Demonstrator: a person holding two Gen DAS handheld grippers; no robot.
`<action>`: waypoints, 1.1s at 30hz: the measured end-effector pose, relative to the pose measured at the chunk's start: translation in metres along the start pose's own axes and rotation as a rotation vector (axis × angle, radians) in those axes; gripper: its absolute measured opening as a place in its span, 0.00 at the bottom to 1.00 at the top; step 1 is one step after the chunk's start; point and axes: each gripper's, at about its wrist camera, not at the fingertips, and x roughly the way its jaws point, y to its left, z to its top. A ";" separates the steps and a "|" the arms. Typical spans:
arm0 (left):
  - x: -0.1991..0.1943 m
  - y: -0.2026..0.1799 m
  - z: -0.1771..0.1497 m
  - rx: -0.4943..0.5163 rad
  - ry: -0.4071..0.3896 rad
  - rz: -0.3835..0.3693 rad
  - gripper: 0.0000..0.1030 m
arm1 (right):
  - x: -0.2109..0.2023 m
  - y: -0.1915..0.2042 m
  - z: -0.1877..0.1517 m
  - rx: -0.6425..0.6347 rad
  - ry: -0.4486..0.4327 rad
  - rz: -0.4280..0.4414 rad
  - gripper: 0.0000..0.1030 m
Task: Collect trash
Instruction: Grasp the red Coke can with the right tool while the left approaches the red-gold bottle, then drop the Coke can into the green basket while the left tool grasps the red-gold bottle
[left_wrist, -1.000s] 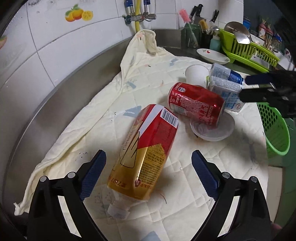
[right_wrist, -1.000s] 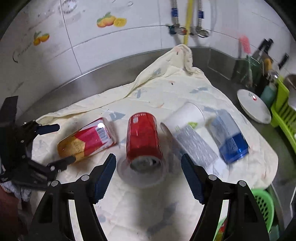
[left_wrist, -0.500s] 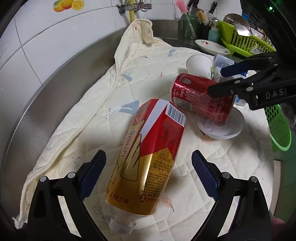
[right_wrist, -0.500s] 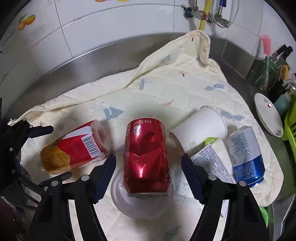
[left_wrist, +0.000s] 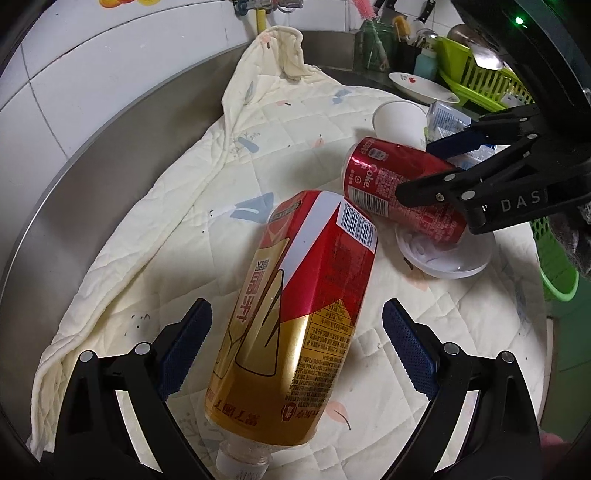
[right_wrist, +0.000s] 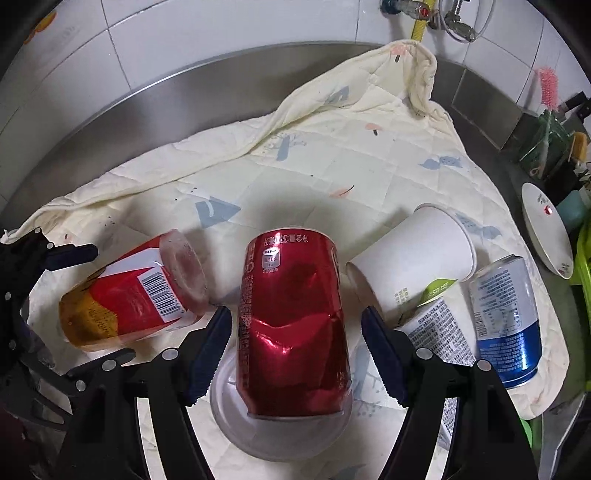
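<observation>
Against a white tiled wall (right_wrist: 229, 33), a steel kitchen counter (right_wrist: 192, 92) is draped with a cream quilted cloth (right_wrist: 369, 147), rumpled along its back edge. Near the cloth's left edge lies a plastic bottle (left_wrist: 306, 328) with a glossy red and gold label; the left gripper (left_wrist: 297, 343) is spread wide on either side of it, pads clear. At the cloth's front middle, a dented red soda can (right_wrist: 291, 325) lies with one end on a shallow white lid (right_wrist: 273, 432); the right gripper (right_wrist: 295, 354) straddles it, jaws apart, not pressing. To the right lie a white paper cup (right_wrist: 417, 254), a printed carton (right_wrist: 439, 332) and a blue and white can (right_wrist: 506, 317). Beyond the cloth's right edge are a white dish (right_wrist: 546, 229) and a green basket (left_wrist: 554, 258).
</observation>
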 end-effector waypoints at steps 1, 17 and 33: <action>0.000 0.000 0.000 -0.001 0.001 0.000 0.90 | 0.002 -0.001 0.000 0.002 0.005 0.002 0.68; 0.017 -0.004 0.006 0.024 0.037 0.010 0.90 | -0.004 0.001 -0.001 0.021 -0.026 0.015 0.60; 0.028 -0.009 0.004 0.032 0.057 0.070 0.79 | -0.097 -0.025 -0.059 0.141 -0.201 0.084 0.60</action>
